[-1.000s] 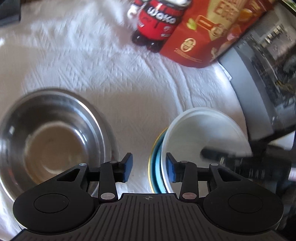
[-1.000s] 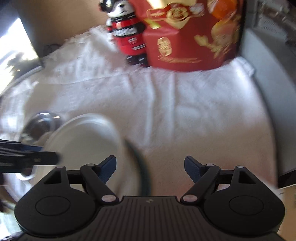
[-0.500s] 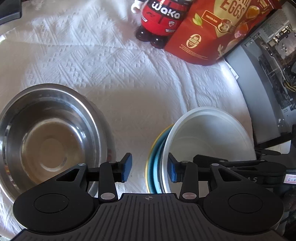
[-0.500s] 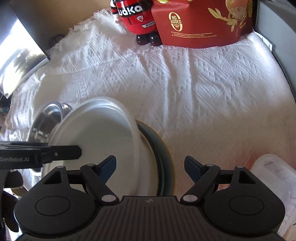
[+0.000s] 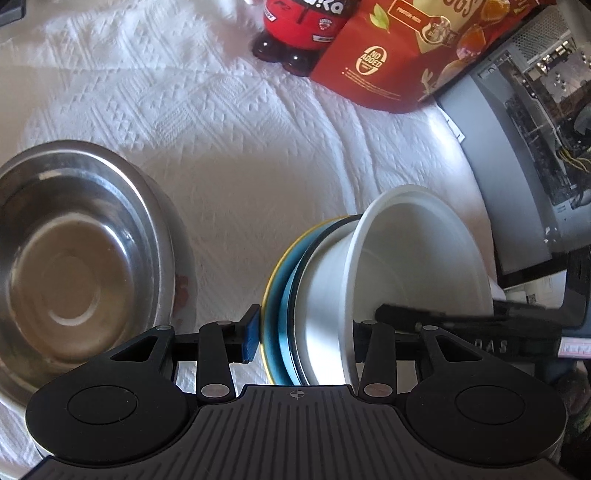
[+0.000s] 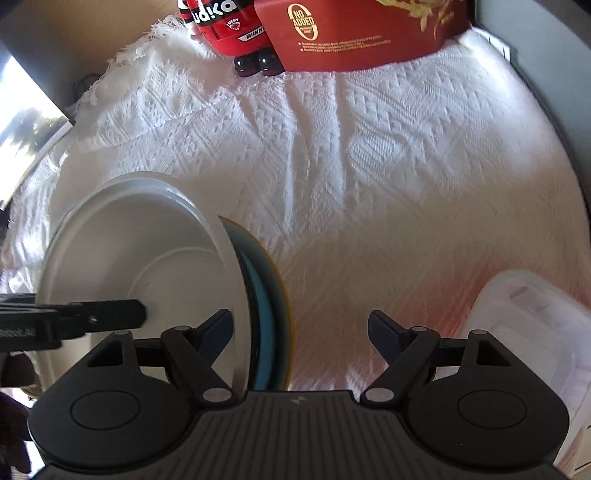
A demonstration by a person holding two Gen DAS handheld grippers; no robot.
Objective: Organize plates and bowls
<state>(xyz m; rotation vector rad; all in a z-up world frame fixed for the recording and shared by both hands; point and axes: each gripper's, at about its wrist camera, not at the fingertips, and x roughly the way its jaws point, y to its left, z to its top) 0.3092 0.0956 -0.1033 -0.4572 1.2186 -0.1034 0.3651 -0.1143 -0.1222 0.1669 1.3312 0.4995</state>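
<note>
A white bowl (image 5: 417, 258) sits nested on a blue plate with a yellow rim (image 5: 277, 291), the stack tilted up on edge. My left gripper (image 5: 301, 334) has its jaws wide, one finger on each side of the stack's edge; whether it grips is unclear. A steel bowl (image 5: 70, 262) rests on the white cloth to the left. In the right wrist view the white bowl (image 6: 140, 266) and blue plate (image 6: 264, 295) stand left of my right gripper (image 6: 301, 330), which is open with its left finger against the bowl's rim. The left gripper's finger (image 6: 107, 317) reaches into the bowl.
A red toy figure (image 5: 303, 29) and a red snack bag (image 5: 406, 55) stand at the back of the cloth. A grey computer case (image 5: 517, 147) lines the right side. A clear plastic container (image 6: 532, 339) lies at the right in the right wrist view.
The left gripper has opened wider and moved forward, so the plate and bowl edge now sits between its fingers. The stack is tilted more steeply. Both cameras moved closer.
</note>
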